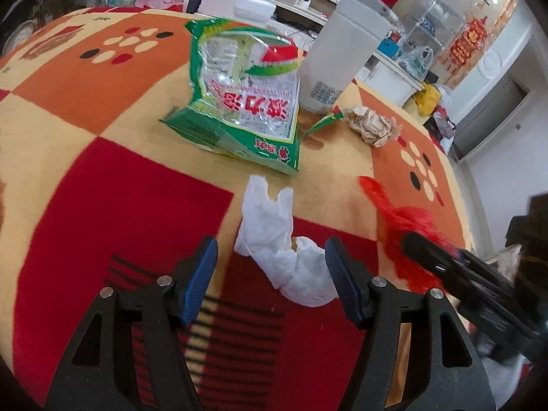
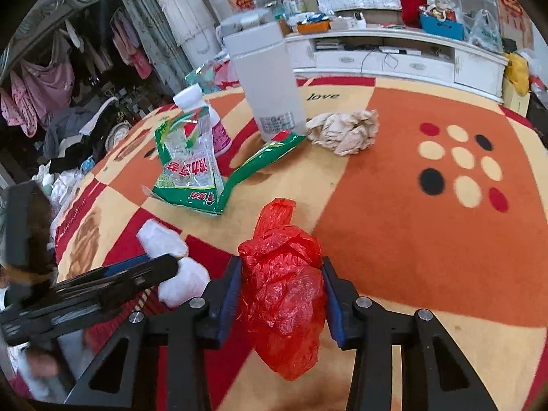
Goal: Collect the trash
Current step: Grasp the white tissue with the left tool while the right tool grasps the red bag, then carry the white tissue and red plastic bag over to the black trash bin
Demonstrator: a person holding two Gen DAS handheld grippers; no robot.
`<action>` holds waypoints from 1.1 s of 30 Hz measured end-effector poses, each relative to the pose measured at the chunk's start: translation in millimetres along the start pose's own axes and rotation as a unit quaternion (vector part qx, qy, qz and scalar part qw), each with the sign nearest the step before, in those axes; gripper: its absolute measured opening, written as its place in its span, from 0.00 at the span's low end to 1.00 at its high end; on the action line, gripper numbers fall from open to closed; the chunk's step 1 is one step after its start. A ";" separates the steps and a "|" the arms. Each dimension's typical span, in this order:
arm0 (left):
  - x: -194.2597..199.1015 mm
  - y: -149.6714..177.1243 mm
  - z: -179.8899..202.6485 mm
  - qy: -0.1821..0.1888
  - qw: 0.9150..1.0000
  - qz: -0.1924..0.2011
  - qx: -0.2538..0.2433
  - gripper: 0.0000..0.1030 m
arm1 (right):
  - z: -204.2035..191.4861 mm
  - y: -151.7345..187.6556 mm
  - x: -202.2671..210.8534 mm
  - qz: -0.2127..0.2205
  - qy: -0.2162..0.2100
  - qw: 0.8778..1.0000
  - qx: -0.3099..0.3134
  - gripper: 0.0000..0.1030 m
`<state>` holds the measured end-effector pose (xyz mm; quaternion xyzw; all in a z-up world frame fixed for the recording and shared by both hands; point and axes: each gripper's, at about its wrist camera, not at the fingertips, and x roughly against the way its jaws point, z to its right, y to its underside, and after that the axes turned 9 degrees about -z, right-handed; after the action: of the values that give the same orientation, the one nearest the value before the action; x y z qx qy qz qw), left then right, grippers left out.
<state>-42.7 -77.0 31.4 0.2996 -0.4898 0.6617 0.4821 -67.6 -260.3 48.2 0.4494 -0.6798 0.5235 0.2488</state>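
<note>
The red plastic bag [image 2: 284, 304] is clamped between the right gripper's [image 2: 279, 303] pads on the carpet [image 2: 428, 257]. The white tissue [image 1: 284, 260] is straddled by the spread left gripper [image 1: 270, 281], ungrasped. The green packet [image 1: 239, 102], brown paper wad [image 1: 371, 125] and bottle [image 2: 214, 126] are left uncollected beside the white bin [image 2: 265, 78].

Black linkage arms, silver screws, blue ribbed jaws

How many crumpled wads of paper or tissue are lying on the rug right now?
2. The white tissue lies between the left gripper fingers; the beige paper wad lies beside the white bin. Others may be hidden behind the green bag.
</note>
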 end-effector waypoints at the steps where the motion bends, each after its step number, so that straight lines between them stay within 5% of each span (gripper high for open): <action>1: -1.9 0.3 1.1 0.001 1.000 0.004 0.000 0.62 | 2.2 1.6 3.4 0.002 0.001 1.000 -0.001 0.41; 3: -3.2 2.4 4.3 0.010 1.000 0.014 -0.007 0.59 | 8.0 6.9 10.6 0.006 0.002 1.000 -0.006 0.41; 4: -3.6 2.5 4.8 0.018 1.000 0.013 -0.010 0.43 | 10.0 8.6 12.2 0.006 0.002 1.000 -0.008 0.41; 5: -4.2 2.8 5.8 0.026 1.000 0.008 -0.014 0.38 | 12.3 11.3 14.0 0.007 0.003 1.000 -0.011 0.41; 10: 8.6 10.5 16.0 0.025 0.999 0.009 -0.041 0.26 | 17.3 25.4 24.1 0.010 -0.001 1.000 -0.021 0.41; 33: 38.3 99.8 117.7 0.034 0.984 -0.004 -0.176 0.25 | 48.4 106.1 99.9 0.050 0.022 0.996 -0.073 0.41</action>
<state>-158.2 -179.6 68.9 0.1893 -0.5806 0.5734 0.5461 -200.9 -335.5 61.3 0.3836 -0.7323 0.4938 0.2698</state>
